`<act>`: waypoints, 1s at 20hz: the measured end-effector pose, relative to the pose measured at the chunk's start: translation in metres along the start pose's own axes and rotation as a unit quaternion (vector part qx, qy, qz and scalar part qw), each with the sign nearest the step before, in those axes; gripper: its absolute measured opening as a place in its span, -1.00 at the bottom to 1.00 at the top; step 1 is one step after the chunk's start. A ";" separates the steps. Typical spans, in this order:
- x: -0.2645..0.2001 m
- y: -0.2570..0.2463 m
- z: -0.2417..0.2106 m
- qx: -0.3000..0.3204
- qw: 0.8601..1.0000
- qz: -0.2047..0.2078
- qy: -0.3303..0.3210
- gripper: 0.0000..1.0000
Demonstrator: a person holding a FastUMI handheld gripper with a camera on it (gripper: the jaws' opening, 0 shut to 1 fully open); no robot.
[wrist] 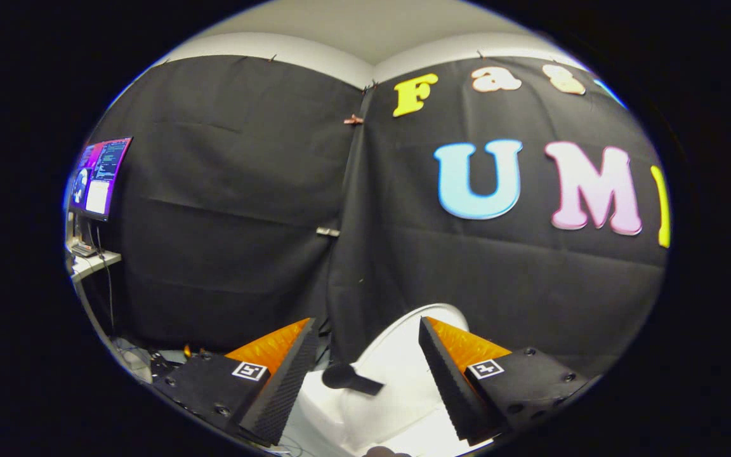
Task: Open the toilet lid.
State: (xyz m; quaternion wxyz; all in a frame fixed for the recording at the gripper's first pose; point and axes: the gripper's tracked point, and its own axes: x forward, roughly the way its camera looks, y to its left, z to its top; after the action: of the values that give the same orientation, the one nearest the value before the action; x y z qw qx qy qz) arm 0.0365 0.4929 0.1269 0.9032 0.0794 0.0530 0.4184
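The white toilet lid (pixel 397 355) lies low down, between and just beyond my fingers, its rounded far edge rising against the black cloth wall. A dark handle-like piece (pixel 351 379) sticks out on the lid's left side, between the fingers. My gripper (pixel 365 330) is open, held above the lid, with a wide gap between its fingers and nothing gripped. Whether the lid is fully down or partly raised I cannot tell.
The black cloth wall (pixel 245 209) stands close behind the toilet, with a seam at the corner. A lit monitor (pixel 99 178) on a small desk (pixel 94 261) is off to the left, with cables on the floor below it.
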 end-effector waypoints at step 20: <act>-0.314 -0.333 -0.101 -0.052 0.930 -0.363 -0.006 0.96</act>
State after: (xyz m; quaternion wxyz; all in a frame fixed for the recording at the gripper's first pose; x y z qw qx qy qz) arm 0.0674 0.0508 -0.0253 0.9966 0.0096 0.0513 0.0635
